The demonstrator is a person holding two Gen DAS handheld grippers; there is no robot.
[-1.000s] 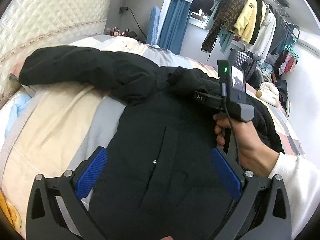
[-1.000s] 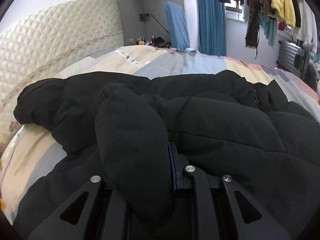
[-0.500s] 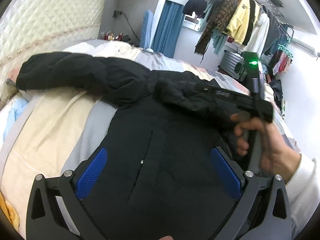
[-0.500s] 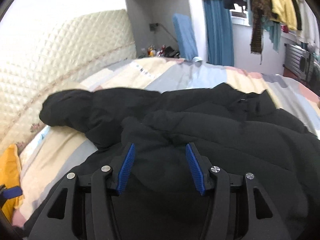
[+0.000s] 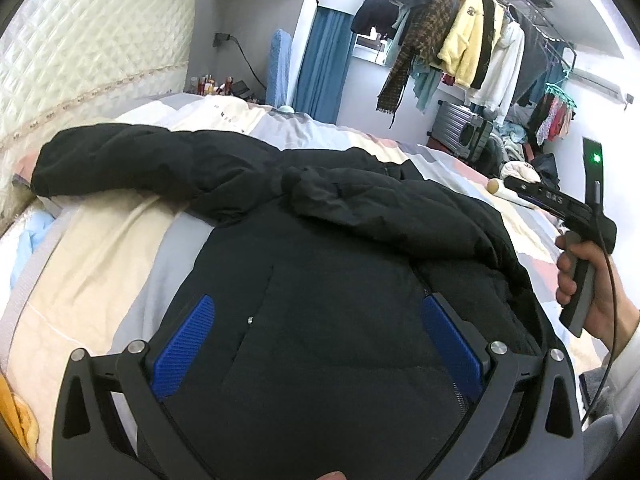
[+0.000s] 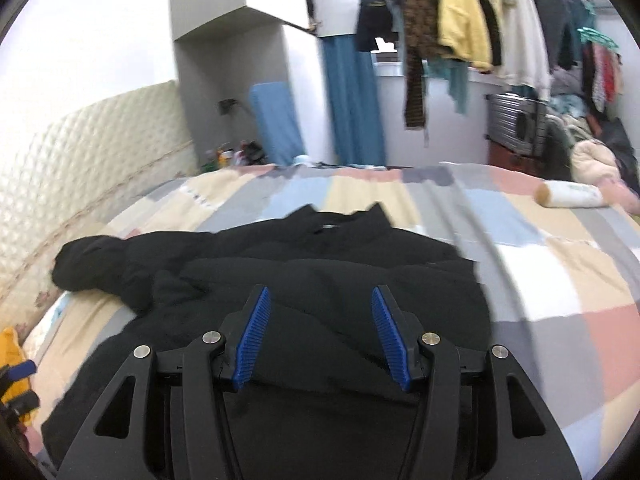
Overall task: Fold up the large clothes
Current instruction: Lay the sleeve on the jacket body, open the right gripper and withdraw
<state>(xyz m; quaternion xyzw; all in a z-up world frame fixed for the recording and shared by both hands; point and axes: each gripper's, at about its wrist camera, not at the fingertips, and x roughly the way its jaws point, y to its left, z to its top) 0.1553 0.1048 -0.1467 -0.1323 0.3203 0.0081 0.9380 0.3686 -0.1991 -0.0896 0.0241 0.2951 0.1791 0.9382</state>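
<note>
A large black puffer jacket point(image 5: 320, 280) lies on the patchwork bed; it also shows in the right wrist view point(image 6: 320, 272). Its left sleeve point(image 5: 120, 160) stretches out toward the headboard. Its right sleeve point(image 5: 380, 208) lies folded across the chest. My left gripper point(image 5: 316, 344) is open and empty, low over the jacket's front. My right gripper point(image 6: 320, 332) is open and empty, raised above the jacket; the left wrist view shows it point(image 5: 560, 204) held in a hand off the jacket's right side.
The quilted headboard point(image 5: 80, 60) runs along the left. A clothes rack point(image 5: 460, 52) with hanging garments stands behind the bed. A white bottle point(image 6: 568, 196) lies on the bedspread point(image 6: 540, 280) at the right. A yellow item point(image 6: 12, 360) sits at the left edge.
My right gripper let go of the right sleeve, opened, and drew back up and to the right. The sleeve now rests folded across the jacket. My left gripper stayed open.
</note>
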